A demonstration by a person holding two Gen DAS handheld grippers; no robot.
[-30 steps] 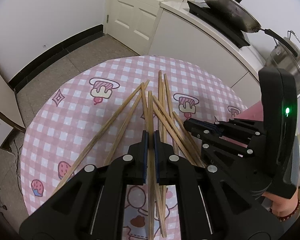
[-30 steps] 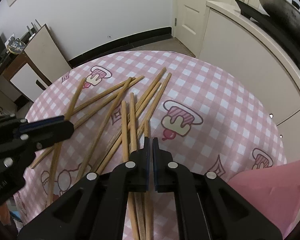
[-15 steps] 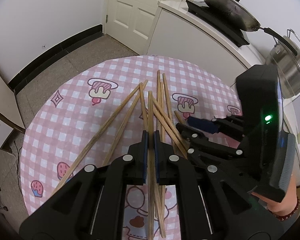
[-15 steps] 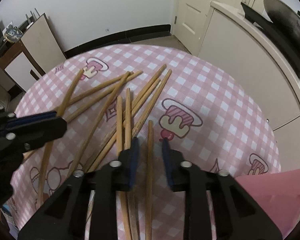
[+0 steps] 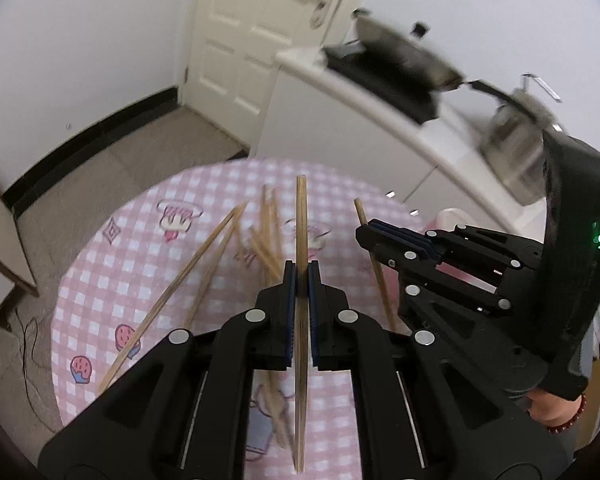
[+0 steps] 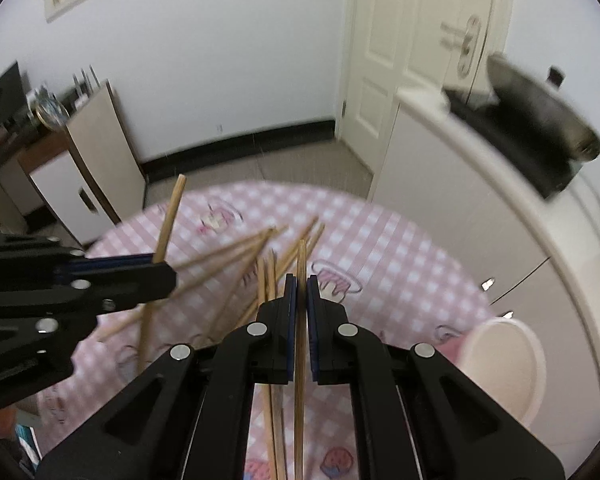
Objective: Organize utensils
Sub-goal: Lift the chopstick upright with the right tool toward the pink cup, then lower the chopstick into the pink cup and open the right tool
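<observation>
My left gripper (image 5: 301,270) is shut on one wooden chopstick (image 5: 300,220), held off the table and sticking out past the fingertips. My right gripper (image 6: 301,280) has its jaws closing tight on a second chopstick (image 6: 300,260), with the pads pressing it. Each gripper shows in the other's view: the right gripper (image 5: 366,234) with its chopstick (image 5: 380,288), and the left gripper (image 6: 166,270) with its chopstick (image 6: 170,216) slanting up. Several loose chopsticks (image 5: 204,264) lie crossed on the round pink checked table (image 5: 140,280).
A pale pink cup (image 6: 504,368) stands at the table's right side. Behind it runs a white counter (image 5: 380,128) with a wok (image 5: 404,60) and a steel pot (image 5: 512,136). A low cabinet (image 6: 92,160) stands far left. A hand with a red bead bracelet (image 5: 556,412) holds the right gripper.
The right gripper opened around a chopstick, then closed on it. Both grippers rose from the table, each carrying one chopstick, and the views tilted up toward the walls.
</observation>
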